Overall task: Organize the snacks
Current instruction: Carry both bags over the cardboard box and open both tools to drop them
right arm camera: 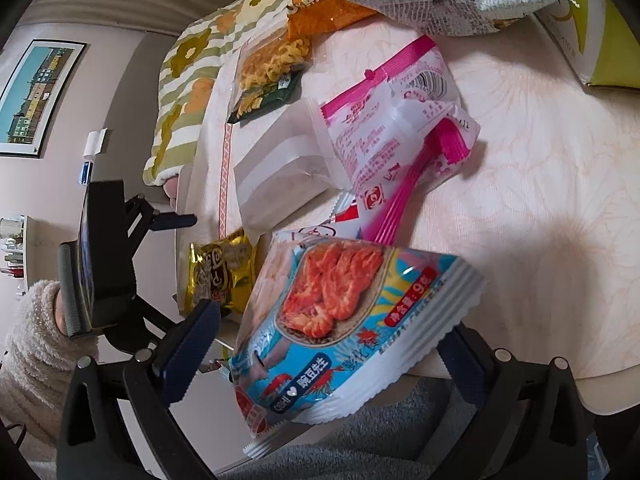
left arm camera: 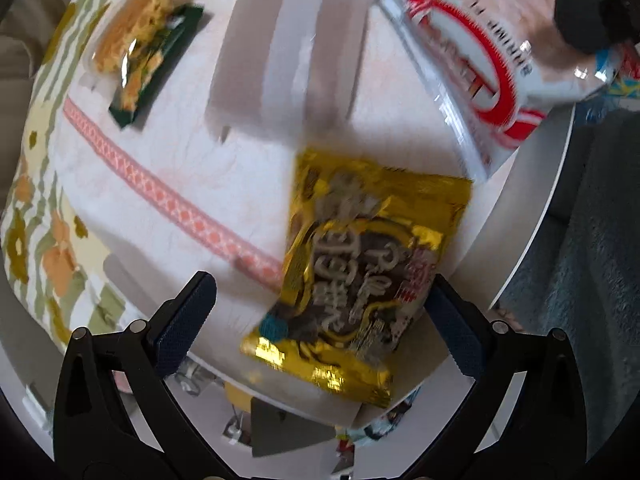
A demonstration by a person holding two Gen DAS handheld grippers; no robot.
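Hanging straight down over the counter (left arm camera: 532, 208), the left gripper (left arm camera: 320, 320) is spreading its fingers (left arm camera: 184, 320) wide around a gold snack packet (left arm camera: 360, 264) that is lying flat near the counter's edge; no pad is pressing it. The right gripper (right arm camera: 328, 352) is holding a blue shrimp snack bag (right arm camera: 344, 336) between its fingers (right arm camera: 192, 344), clamped on it at the near edge. A pink-and-white packet (right arm camera: 392, 128) is lying beyond.
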